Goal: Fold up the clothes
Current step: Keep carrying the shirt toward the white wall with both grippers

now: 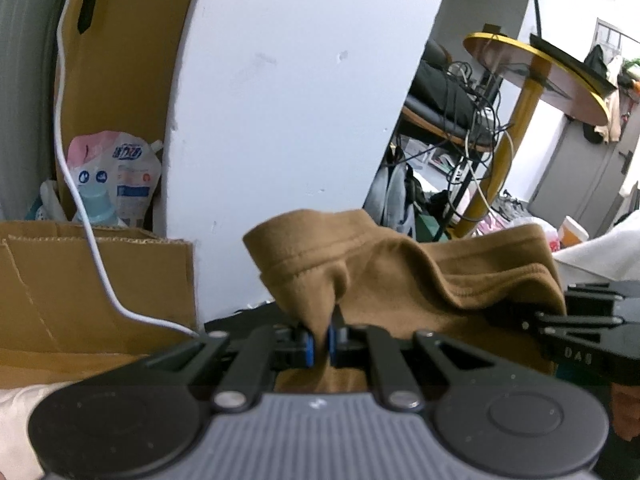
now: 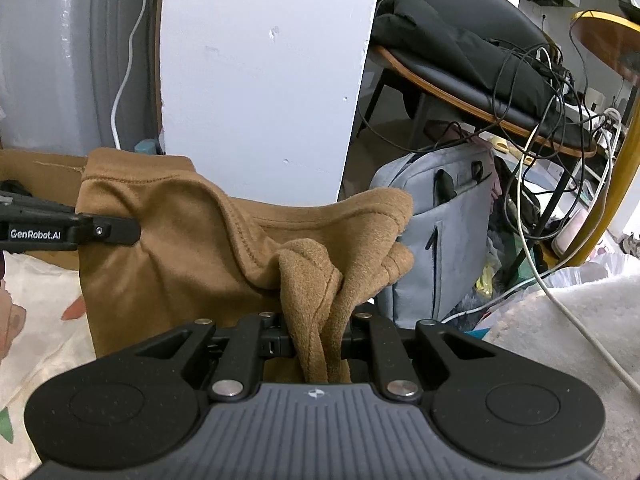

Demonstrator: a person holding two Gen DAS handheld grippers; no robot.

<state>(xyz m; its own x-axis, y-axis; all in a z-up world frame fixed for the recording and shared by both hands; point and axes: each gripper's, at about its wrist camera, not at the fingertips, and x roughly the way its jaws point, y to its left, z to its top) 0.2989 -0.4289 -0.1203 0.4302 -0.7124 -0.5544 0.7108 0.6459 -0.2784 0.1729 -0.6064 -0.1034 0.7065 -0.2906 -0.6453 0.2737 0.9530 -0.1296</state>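
Observation:
A brown fleece garment (image 1: 400, 272) hangs stretched between both grippers, its stitched hem sagging in the middle. My left gripper (image 1: 320, 340) is shut on a pinched fold of it between its blue pads. My right gripper (image 2: 320, 340) is shut on a thicker bunch of the same brown garment (image 2: 192, 248). The right gripper's black fingers (image 1: 576, 320) show at the right edge of the left wrist view. In the right wrist view the left gripper's finger (image 2: 108, 230) reaches in from the left against the cloth.
A white pillar (image 1: 288, 100) stands close ahead, a cardboard box (image 1: 96, 280) and a white cable (image 1: 80, 200) to its left. A grey bag (image 2: 436, 224), tangled cables, a chair and a yellow-legged round table (image 1: 532, 68) lie right. Printed bedding (image 2: 36, 320) is below.

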